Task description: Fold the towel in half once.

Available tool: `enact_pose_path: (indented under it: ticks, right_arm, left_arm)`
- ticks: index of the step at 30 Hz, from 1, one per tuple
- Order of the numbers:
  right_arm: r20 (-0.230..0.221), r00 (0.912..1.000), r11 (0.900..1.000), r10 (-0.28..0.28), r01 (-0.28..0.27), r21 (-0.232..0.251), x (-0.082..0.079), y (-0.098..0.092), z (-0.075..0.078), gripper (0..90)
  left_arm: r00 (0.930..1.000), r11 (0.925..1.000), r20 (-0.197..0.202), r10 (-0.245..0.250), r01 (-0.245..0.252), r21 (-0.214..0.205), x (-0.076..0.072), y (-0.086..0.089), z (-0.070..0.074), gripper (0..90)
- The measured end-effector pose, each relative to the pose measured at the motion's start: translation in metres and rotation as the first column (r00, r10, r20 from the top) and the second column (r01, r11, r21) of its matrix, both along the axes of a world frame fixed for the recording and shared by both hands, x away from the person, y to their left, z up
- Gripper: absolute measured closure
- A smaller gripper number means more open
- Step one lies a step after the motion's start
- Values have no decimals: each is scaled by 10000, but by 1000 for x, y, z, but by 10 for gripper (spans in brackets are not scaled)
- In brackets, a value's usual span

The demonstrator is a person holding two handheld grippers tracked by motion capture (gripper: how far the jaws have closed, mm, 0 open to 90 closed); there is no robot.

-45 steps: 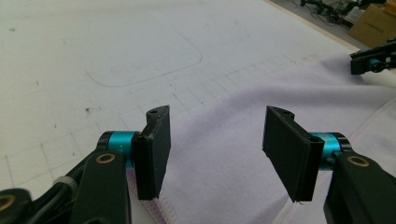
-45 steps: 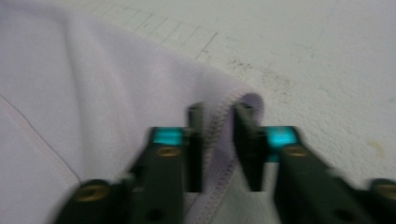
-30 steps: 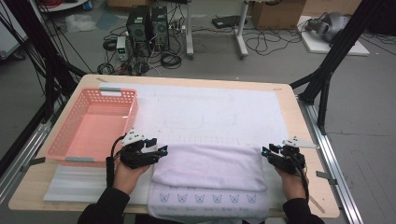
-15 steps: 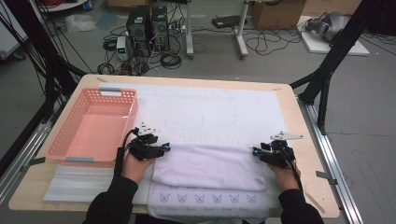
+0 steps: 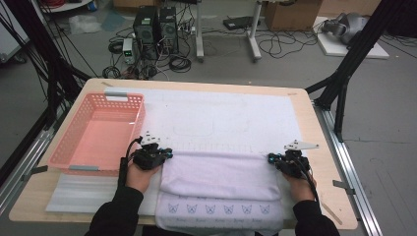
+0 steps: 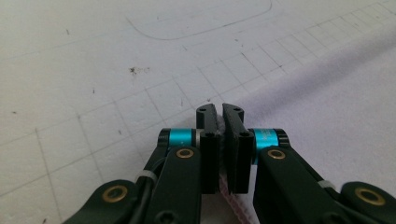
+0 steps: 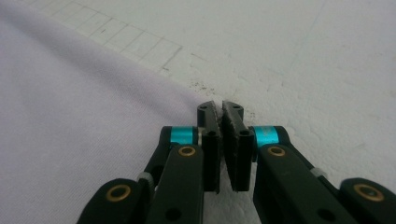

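High view overhead, facing forward-down; gripper views close, low; all share towel [image 5: 221, 179] edge.

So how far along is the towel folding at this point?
The towel already lies folded over once on the white mat. The left gripper and right gripper have just closed on its far corners. Another fold probably remains, then perhaps the pink basket, which holds nothing yet.
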State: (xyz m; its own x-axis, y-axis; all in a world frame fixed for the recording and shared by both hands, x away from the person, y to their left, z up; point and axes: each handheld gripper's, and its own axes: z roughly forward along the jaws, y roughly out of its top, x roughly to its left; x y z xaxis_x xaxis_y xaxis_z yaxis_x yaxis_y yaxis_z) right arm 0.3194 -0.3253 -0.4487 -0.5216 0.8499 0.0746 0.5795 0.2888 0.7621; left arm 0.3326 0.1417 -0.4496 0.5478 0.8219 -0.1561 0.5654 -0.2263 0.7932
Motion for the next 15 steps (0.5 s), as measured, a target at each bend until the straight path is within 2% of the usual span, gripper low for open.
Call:
enact_pose_path:
  ticks: [2, 5, 7, 9, 13, 14, 15]
  right_arm:
    - [238, 9997, 9997, -89, 94, -214, 0, 1, 2, 872]
    - [493, 9985, 9996, -233, 239, -125, 2, -1, 5, 871]
    - [724, 9971, 9993, -239, 261, -283, 4, -2, 6, 871]
    - [833, 9960, 9987, -331, 362, -362, 8, -3, 7, 871]
    - [873, 9940, 9976, -664, 677, -116, 23, -5, 11, 872]
    - [901, 9936, 9975, -676, 690, -126, 27, -6, 11, 871]
    - [903, 9932, 9970, -735, 753, -176, 31, -6, 12, 871]
  left_arm:
    - [9992, 9988, 114, 372, -368, -336, 2, 1, 4, 857]
    - [9986, 9983, 215, 482, -474, -351, 8, -2, 11, 859]
    - [9979, 9981, 384, 528, -515, -333, 13, -4, 17, 859]
    - [9973, 9975, 388, 630, -616, -341, 22, -6, 22, 859]
    - [9945, 9943, 465, 943, -918, -534, 41, -9, 28, 858]
    - [9935, 9926, 419, 1061, -1033, -639, 46, -9, 28, 859]
    - [9939, 9931, 344, 1051, -1031, -557, 52, -10, 29, 859]
